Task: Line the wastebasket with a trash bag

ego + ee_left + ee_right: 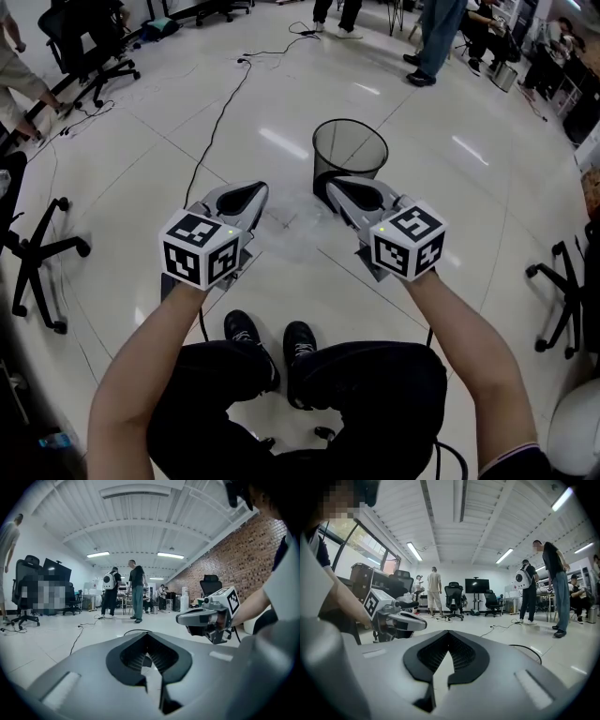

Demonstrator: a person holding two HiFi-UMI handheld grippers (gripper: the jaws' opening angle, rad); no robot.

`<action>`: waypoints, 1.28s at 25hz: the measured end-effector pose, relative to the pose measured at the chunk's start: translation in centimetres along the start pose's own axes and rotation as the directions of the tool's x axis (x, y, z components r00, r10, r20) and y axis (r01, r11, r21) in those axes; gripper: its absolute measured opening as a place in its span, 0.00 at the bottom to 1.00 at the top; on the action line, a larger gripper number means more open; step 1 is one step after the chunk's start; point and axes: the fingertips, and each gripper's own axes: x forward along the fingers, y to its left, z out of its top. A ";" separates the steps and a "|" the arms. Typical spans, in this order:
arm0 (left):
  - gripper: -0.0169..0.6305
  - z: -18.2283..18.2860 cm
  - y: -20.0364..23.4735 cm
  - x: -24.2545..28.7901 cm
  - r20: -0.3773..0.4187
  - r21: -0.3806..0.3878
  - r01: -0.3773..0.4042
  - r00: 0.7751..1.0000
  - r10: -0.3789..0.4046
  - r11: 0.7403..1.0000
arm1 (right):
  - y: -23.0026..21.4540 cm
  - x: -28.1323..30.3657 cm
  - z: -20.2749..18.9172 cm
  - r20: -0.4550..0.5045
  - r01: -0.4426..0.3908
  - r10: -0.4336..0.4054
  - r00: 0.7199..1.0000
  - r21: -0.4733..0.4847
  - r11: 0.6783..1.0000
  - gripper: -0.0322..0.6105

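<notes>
The black mesh wastebasket (pixel 350 150) stands upright on the white floor, just beyond my hands. A thin clear trash bag (pixel 292 227) hangs as a hazy film between the two gripper tips. My left gripper (pixel 255 194) is shut on its left edge and my right gripper (pixel 330 185) on its right edge, close to the basket's near rim. In the left gripper view the jaws (pixel 149 657) are closed with a pale sliver of film between them, and the right gripper (pixel 183 618) shows beside them. The right gripper view shows closed jaws (pixel 442 662) and the left gripper (pixel 421 625).
A black cable (pixel 217 122) runs across the floor left of the basket. Office chairs stand at the left (pixel 42 251) and right (pixel 565 281). People stand at the far side (pixel 439 37). The holder's shoes (pixel 272 339) are below the grippers.
</notes>
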 end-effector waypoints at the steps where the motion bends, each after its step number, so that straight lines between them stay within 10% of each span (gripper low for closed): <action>1: 0.04 -0.2 0.2 0.1 -0.005 0.000 0.002 1.000 -0.002 1.000 | -0.1 0.1 -0.2 -0.003 0.000 0.000 1.000 -0.001 1.000 0.05; 21: 0.04 -4.6 5.7 6.5 -0.082 -0.010 0.042 0.996 -0.042 0.999 | -5.2 4.9 -5.2 -0.117 -0.036 0.034 0.993 -0.015 0.999 0.05; 32: 0.04 -10.6 11.4 8.6 -0.169 -0.014 -0.090 0.982 0.086 0.996 | -8.9 9.2 -10.9 -0.169 0.035 -0.022 0.985 0.076 0.996 0.05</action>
